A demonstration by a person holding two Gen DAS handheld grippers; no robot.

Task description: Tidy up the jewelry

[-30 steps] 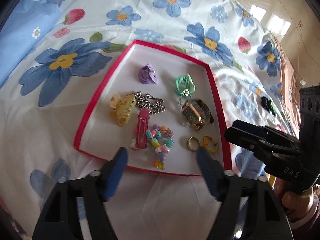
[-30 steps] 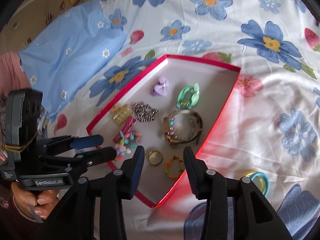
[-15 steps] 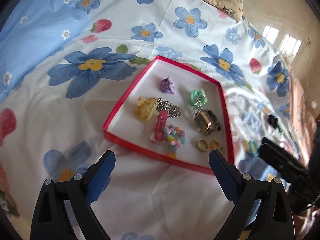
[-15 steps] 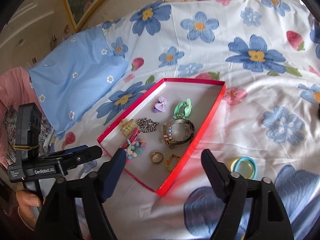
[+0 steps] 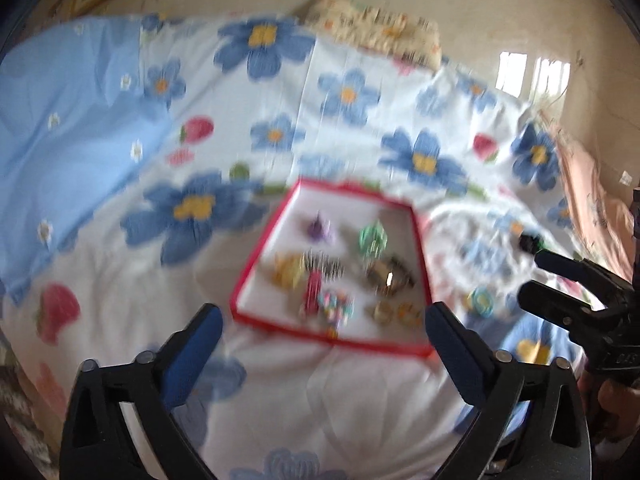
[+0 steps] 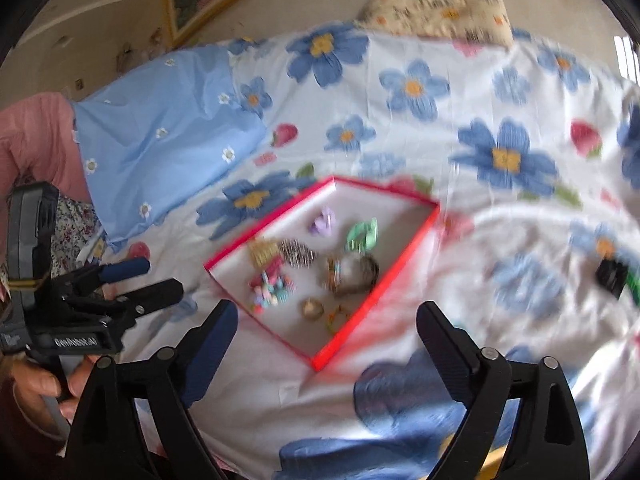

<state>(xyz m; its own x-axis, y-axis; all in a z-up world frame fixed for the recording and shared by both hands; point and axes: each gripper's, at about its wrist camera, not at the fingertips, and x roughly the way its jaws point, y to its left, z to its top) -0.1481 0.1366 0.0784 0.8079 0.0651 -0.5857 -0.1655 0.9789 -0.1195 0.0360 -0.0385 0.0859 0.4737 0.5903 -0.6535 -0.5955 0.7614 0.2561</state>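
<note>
From my left tool [image 5: 322, 334] I see both blue-padded fingers splayed wide with nothing between them; its jaws have just been opening. My right tool [image 6: 326, 330] is the same, jaws just opened out wide and empty, only rumpled sheet between the pads. Both views are motion-blurred.

The jewelry sits in a shallow rectangular red-rimmed tray [image 5: 332, 338] with a white floor, lying flat on the bed [image 5: 320, 392], which is covered by a soft cotton sheet printed with big blue flowers and strawberries. In the left view the tray lies at twelve o'clock from the fingertips. Inside it, a small lilac bow [image 5: 319, 229] lies at the far side, a mint-green looped piece [image 5: 373, 238] at its three o'clock. Nearer lie a yellow translucent claw clip [image 5: 287, 273], a silvery link chain [image 5: 325, 266], a chunky metallic watch [image 5: 389, 276], a pink hair clip [image 5: 312, 294], a pastel bead cluster [image 5: 335, 307] and two small gold rings [image 5: 398, 312].

Outside the tray at its three o'clock, a teal hoop [image 5: 480, 300] rests on the sheet, and a black clip [image 6: 611, 277] lies well apart. A pale blue pillow [image 6: 160, 136] lies at ten o'clock, a cream patterned cushion [image 6: 436, 10] by the wall.
</note>
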